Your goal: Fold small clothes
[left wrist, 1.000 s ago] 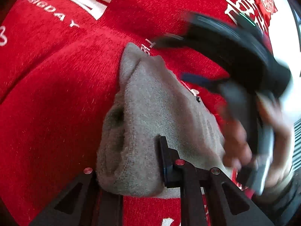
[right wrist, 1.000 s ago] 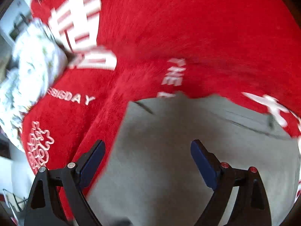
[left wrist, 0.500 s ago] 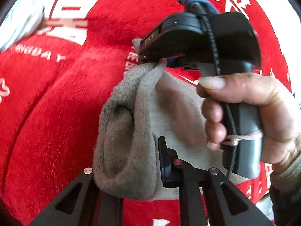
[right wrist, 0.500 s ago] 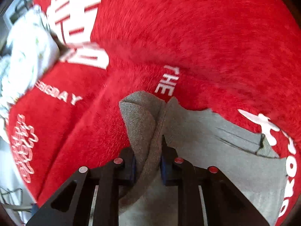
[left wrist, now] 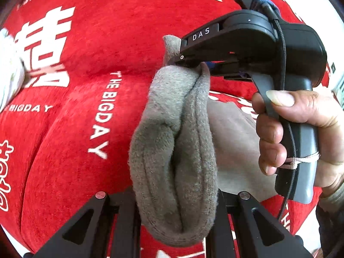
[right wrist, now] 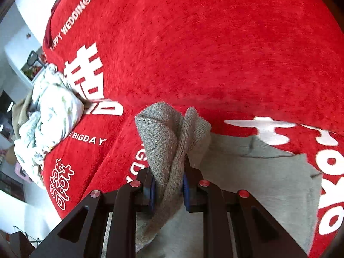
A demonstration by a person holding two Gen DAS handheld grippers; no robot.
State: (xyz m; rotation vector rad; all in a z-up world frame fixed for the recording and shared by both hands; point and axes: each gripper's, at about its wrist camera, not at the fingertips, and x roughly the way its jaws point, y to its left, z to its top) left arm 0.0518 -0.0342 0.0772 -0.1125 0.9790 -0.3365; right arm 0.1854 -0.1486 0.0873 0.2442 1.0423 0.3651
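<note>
Two hand-held grippers share one grey knitted garment point(left wrist: 174, 150) above a red wedding blanket point(left wrist: 75, 161) printed with white lettering: the left gripper point(left wrist: 176, 195) is clamped on a thick bunched roll of the cloth close to its camera, while the right gripper point(right wrist: 168, 185), seen from the left wrist with a hand point(left wrist: 301, 133) wrapped round its grip, pinches a doubled edge of the same piece between blue pads point(right wrist: 186, 190). The rest of the garment lies flat on the blanket, trailing away to the right of the raised part. A heap of white patterned laundry point(right wrist: 49, 116) sits at the blanket's far left edge, well apart from the work. By the look of it the fold is only begun, and doing it well would mean drawing the two gripped points apart enough to take the bunching out of the roll, keeping both at one height so the edge hangs straight, then laying the lifted part evenly over the flat part, letting go only when the edges meet; otherwise a lump may get folded in
</note>
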